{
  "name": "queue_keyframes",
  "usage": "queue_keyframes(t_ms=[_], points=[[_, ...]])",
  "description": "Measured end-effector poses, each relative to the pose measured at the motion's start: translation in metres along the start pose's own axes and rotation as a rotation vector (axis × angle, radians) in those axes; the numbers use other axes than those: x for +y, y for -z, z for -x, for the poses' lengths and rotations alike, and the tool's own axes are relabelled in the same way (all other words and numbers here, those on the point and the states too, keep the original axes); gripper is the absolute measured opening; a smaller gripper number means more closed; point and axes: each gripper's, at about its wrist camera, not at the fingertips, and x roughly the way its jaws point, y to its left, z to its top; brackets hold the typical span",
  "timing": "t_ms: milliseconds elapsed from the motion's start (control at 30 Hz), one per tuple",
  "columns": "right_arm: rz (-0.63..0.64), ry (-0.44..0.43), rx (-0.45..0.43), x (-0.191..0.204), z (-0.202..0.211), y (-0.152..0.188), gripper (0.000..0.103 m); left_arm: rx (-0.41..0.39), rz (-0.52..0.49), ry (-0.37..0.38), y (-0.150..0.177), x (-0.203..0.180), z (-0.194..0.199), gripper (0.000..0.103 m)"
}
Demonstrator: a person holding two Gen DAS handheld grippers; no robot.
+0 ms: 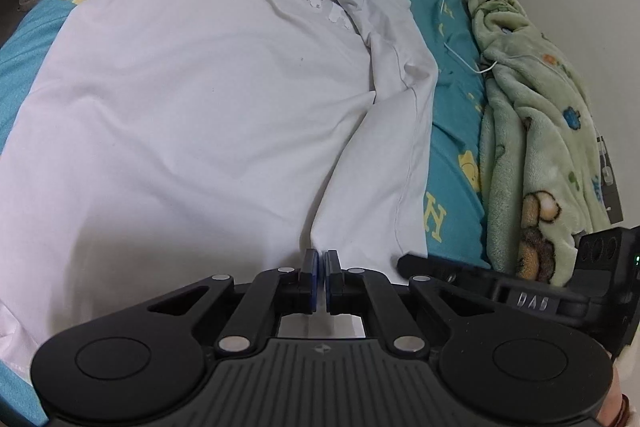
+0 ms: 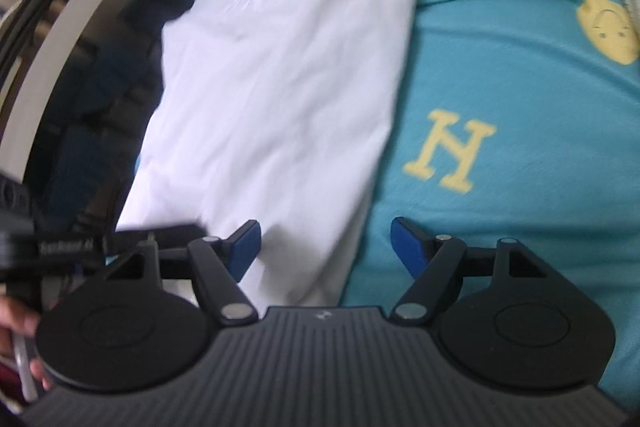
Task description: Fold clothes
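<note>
The left gripper (image 1: 321, 267) has its blue pads pressed together, pinching the near edge of the white T-shirt (image 1: 192, 99), right where a folded-over side panel meets the main body of the cloth. Ahead of that gripper the shirt stretches away across the teal bedsheet (image 1: 456, 131), its faded white lettering toward the far end beside the collar. To the right of the left gripper lies a green fleece blanket (image 1: 536, 131), with a thin white cable (image 1: 444, 7) trailing over the sheet. The right gripper (image 2: 326, 247) stands with its jaws apart, nothing clamped: its left pad sits over the shirt's near corner, its right pad over bare sheet, the shirt's edge running between them.
</note>
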Motion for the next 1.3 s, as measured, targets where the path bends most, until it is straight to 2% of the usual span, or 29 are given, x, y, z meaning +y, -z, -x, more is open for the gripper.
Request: queue_keyframes(t_ms=[67,100,133,200,333,433,500,600,700,800,867,900,967,1033,1100,1167,1233,1300], points=[[0.053,0.027,0.039,0.013,-0.003,0.004,0.046,-0.004,-0.003,0.017,0.001,0.000,0.003,0.004],[0.081,0.050,0.058,0.019,-0.004,0.006,0.020,-0.004,-0.005,0.028,0.001,-0.001,0.003,0.005],[0.108,0.073,0.077,0.026,-0.006,0.008,0.012,-0.003,-0.011,0.041,0.002,-0.002,0.004,0.006],[0.163,0.108,0.100,0.037,-0.002,0.010,0.007,0.001,-0.025,0.073,0.004,-0.004,0.006,0.008],[0.285,0.206,0.147,0.052,0.020,0.013,0.006,0.016,-0.067,0.160,0.012,-0.013,0.015,0.018],[0.311,0.256,0.180,0.049,0.033,0.015,0.006,0.012,-0.110,0.222,0.013,-0.025,0.019,0.029],[0.315,0.285,0.211,0.050,0.028,0.019,0.006,0.010,-0.135,0.231,0.014,-0.029,0.021,0.044],[0.315,0.335,0.264,0.048,0.005,0.030,0.005,0.005,-0.150,0.201,0.017,-0.031,0.022,0.051],[0.275,0.321,0.241,0.047,0.008,0.025,0.006,-0.012,-0.122,0.160,0.013,-0.025,0.021,0.058],[0.218,0.295,0.179,0.046,0.028,0.017,0.009,-0.062,-0.073,0.114,0.002,-0.014,0.030,0.068],[0.200,0.273,0.140,0.045,0.043,0.013,0.010,-0.109,-0.016,0.084,-0.011,-0.004,0.040,0.070],[0.191,0.266,0.110,0.044,0.051,0.011,0.015,-0.130,0.021,0.081,-0.020,0.004,0.046,0.072],[0.167,0.256,0.033,0.042,0.063,0.005,0.028,-0.177,0.100,0.073,-0.039,0.019,0.058,0.076],[0.148,0.245,-0.044,0.041,0.070,-0.003,0.055,-0.234,0.187,0.060,-0.060,0.037,0.066,0.078],[0.139,0.229,-0.112,0.043,0.069,-0.014,0.062,-0.283,0.280,0.056,-0.083,0.058,0.070,0.078],[0.129,0.213,-0.180,0.044,0.067,-0.024,0.061,-0.333,0.374,0.052,-0.106,0.078,0.075,0.079],[0.080,0.181,-0.244,0.041,0.056,-0.035,0.061,-0.385,0.454,0.080,-0.129,0.101,0.073,0.079],[0.019,0.113,-0.313,0.033,0.037,-0.045,0.061,-0.436,0.500,0.089,-0.150,0.123,0.070,0.079]])
